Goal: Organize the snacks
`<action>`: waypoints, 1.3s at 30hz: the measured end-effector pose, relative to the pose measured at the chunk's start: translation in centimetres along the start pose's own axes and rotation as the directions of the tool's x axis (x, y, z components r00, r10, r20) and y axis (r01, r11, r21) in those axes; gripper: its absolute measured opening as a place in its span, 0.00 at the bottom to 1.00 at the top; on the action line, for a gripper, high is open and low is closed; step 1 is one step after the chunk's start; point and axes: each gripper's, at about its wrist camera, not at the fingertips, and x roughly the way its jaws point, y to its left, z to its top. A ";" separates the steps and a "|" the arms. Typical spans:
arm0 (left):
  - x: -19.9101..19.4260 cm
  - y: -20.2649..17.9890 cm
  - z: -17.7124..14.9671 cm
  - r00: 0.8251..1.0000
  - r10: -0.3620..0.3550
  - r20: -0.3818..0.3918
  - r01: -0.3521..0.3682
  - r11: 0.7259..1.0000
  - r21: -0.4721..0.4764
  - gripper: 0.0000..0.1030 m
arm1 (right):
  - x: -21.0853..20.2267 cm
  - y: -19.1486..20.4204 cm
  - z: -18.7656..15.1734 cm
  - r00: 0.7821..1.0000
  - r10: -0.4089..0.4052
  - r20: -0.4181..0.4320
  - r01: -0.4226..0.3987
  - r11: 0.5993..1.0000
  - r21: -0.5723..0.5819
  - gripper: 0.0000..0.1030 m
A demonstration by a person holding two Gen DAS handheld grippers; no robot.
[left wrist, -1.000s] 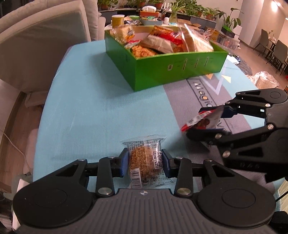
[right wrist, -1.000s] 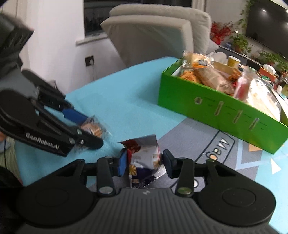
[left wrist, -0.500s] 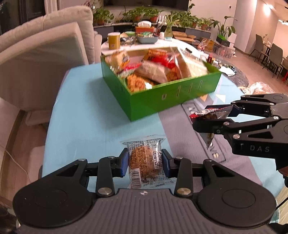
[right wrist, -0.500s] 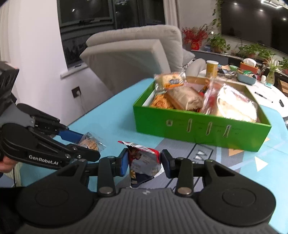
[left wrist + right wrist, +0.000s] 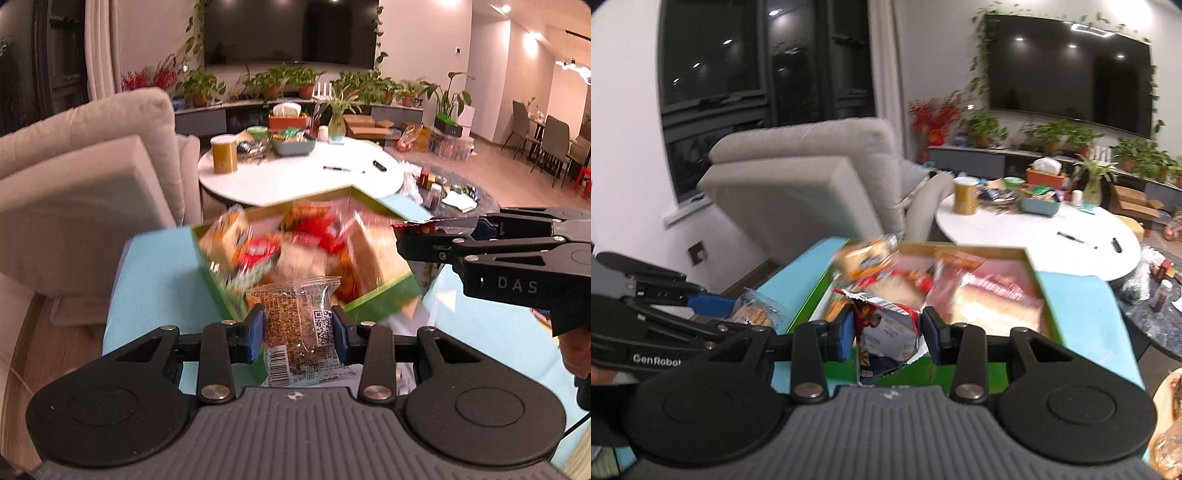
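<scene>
My left gripper [image 5: 297,328] is shut on a clear-wrapped brown grain cake [image 5: 295,325], held up in the air just before the green snack box [image 5: 384,299]. My right gripper [image 5: 888,328] is shut on a red and silver snack bag [image 5: 886,325], also lifted, near the front wall of the green box [image 5: 912,371]. The box holds several blurred packets of bread and red snacks. In the left wrist view the right gripper [image 5: 417,240] comes in from the right with the bag [image 5: 424,275] hanging over the box's right corner. In the right wrist view the left gripper [image 5: 738,314] shows at left with the cake [image 5: 757,312].
The box sits on a light blue table cover [image 5: 155,280]. A beige sofa [image 5: 85,184] stands left of the table. Behind it is a round white table [image 5: 295,177] with a yellow can [image 5: 223,153], a bowl and pens. Plants and a dark TV line the back wall.
Both grippers have risen from the table and moved toward the green box, each carrying its snack. The box now looks closer and lower, and both views tilt upward to the room.
</scene>
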 end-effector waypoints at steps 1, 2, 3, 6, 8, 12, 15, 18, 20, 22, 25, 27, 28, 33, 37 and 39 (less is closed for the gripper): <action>0.4 0.0 0.6 1.000 -0.001 0.005 0.001 1.000 0.001 0.34 | 0.3 -0.4 0.5 1.000 -0.011 0.008 0.011 1.000 0.008 0.68; 0.9 -0.1 1.3 1.000 -0.003 0.009 0.003 1.000 0.001 0.34 | 0.4 -0.7 0.8 1.000 -0.017 0.013 0.017 1.000 0.015 0.68; 1.2 -0.2 1.8 1.000 -0.005 0.013 0.005 1.000 0.001 0.34 | 0.6 -0.9 1.1 1.000 -0.022 0.017 0.022 0.999 0.023 0.68; 2.7 -0.3 3.4 1.000 -0.014 0.021 0.014 1.000 0.002 0.34 | 1.6 -1.9 2.3 0.999 -0.037 0.027 0.036 0.998 0.041 0.68; 3.8 -0.4 4.4 1.000 -0.013 0.021 0.013 1.000 0.007 0.34 | 2.4 -2.8 3.0 0.998 -0.048 0.029 0.046 0.997 0.055 0.68; 5.8 -0.6 5.8 1.000 -0.015 0.017 0.014 1.000 0.017 0.34 | 3.9 -4.0 3.9 0.998 -0.050 0.025 0.048 0.996 0.082 0.68; 7.2 -0.4 6.6 1.000 -0.018 0.014 0.018 1.000 0.019 0.34 | 5.0 -4.5 4.1 0.999 -0.049 0.013 0.048 0.995 0.091 0.68; 8.5 -0.2 7.0 1.000 -0.018 0.003 0.018 1.000 0.017 0.34 | 6.2 -4.9 4.2 0.999 -0.043 -0.002 0.043 0.994 0.103 0.68; 9.5 0.0 7.2 1.000 -0.019 -0.007 0.019 1.000 0.016 0.34 | 6.9 -5.1 4.2 0.999 -0.041 -0.010 0.042 0.993 0.107 0.68; 10.2 0.3 7.1 1.000 -0.020 -0.018 0.020 1.000 0.011 0.34 | 7.4 -5.2 4.3 0.999 -0.036 -0.015 0.037 0.992 0.117 0.68; 11.3 0.7 6.8 0.999 -0.020 -0.034 0.020 1.000 0.004 0.34 | 8.2 -5.3 4.4 0.999 -0.035 -0.023 0.038 0.991 0.126 0.68; 12.0 1.1 6.7 0.999 -0.021 -0.046 0.021 1.000 -0.004 0.34 | 8.9 -5.4 4.5 0.999 -0.034 -0.029 0.037 0.991 0.128 0.68; 12.3 1.2 6.7 0.999 -0.021 -0.050 0.021 1.000 -0.008 0.34 | 9.1 -5.5 4.4 0.999 -0.031 -0.031 0.035 0.991 0.131 0.68; 13.3 1.3 6.3 0.998 -0.019 -0.056 0.018 1.000 -0.009 0.41 | 9.7 -5.6 4.0 0.999 -0.031 -0.037 0.036 0.989 0.143 0.68; 12.9 0.9 6.0 0.999 0.007 -0.033 -0.007 1.000 -0.011 0.55 | 9.2 -5.8 3.8 0.998 -0.046 -0.031 0.050 0.986 0.156 0.68; 12.6 0.9 5.9 0.999 -0.005 -0.032 0.005 1.000 -0.006 0.56 | 8.8 -5.8 3.8 0.998 -0.049 -0.028 0.053 0.985 0.162 0.68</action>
